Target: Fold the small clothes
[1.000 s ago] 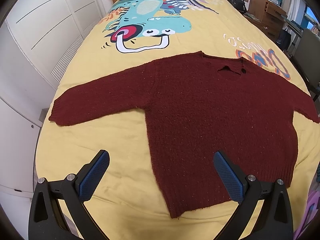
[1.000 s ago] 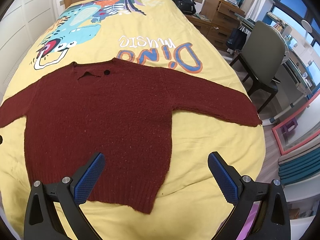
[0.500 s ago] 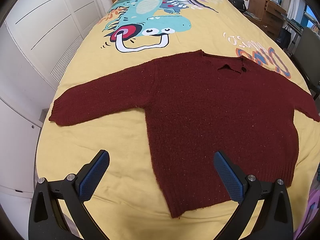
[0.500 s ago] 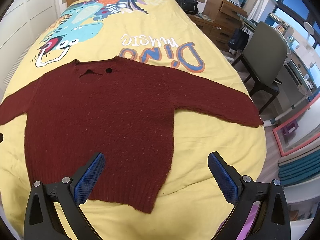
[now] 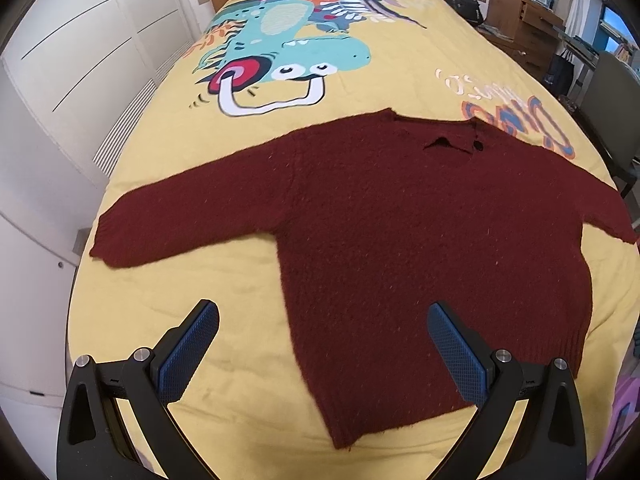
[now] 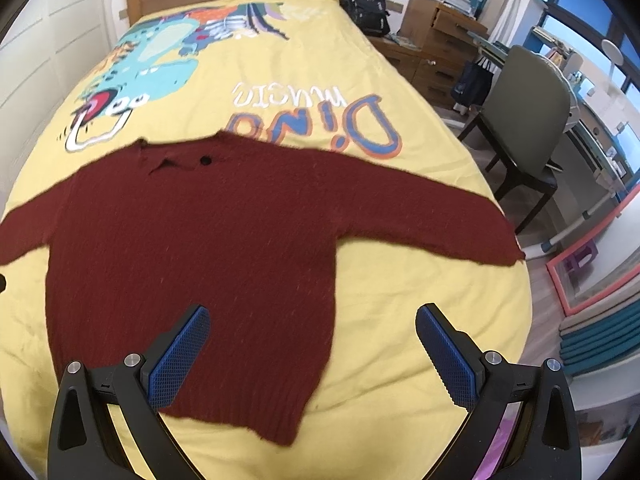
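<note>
Left wrist: sweater [image 5: 400, 220] flat ahead of open left gripper [image 5: 320, 344].

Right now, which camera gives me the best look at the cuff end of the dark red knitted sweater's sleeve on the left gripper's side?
The left wrist view: that sleeve cuff lies whole on the yellow dinosaur bedspread, near its edge. In the right wrist view the same sleeve runs off the picture's left border, so its cuff is cut off.
</note>
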